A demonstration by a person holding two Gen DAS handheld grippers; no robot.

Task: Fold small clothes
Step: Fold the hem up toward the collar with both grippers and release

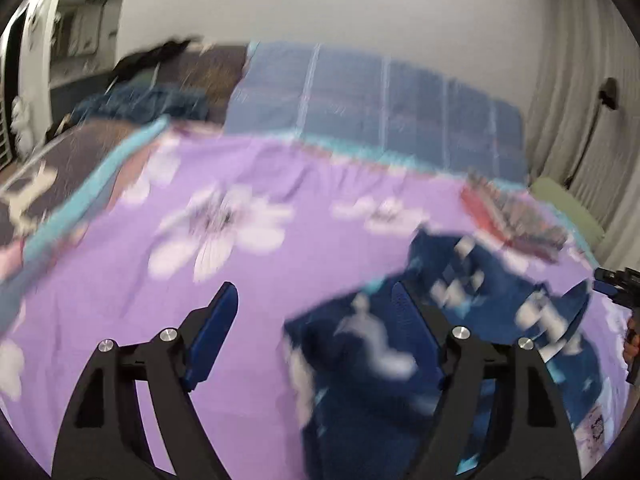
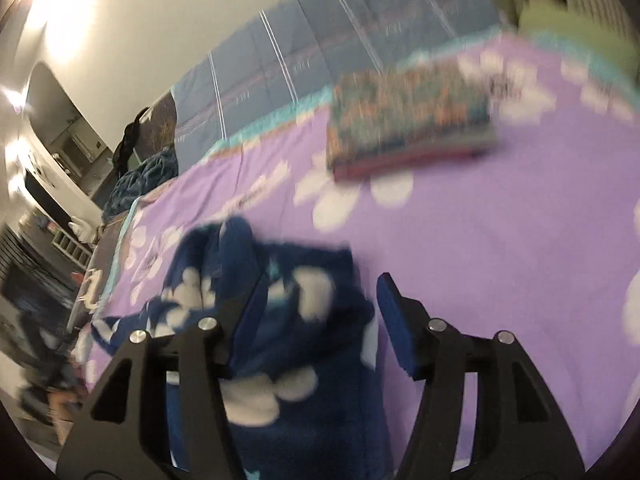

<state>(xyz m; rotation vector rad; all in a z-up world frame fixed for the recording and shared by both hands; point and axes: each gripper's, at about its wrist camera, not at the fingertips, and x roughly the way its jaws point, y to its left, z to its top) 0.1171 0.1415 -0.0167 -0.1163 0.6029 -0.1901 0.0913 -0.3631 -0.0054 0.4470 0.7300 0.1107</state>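
Lamps [image 2: 60,20] in right wrist view only

Navy floral garment [image 1: 400,360]: motion-blurred in both views; lower part cut off by the frame edge; folds unreadable.
Patterned folded stack [image 2: 408,120]: smeared, print indistinct.
Right tool [image 1: 612,284]: only a sliver at the left wrist view's right edge.
Shelf items [image 1: 84,28]: too small to identify.
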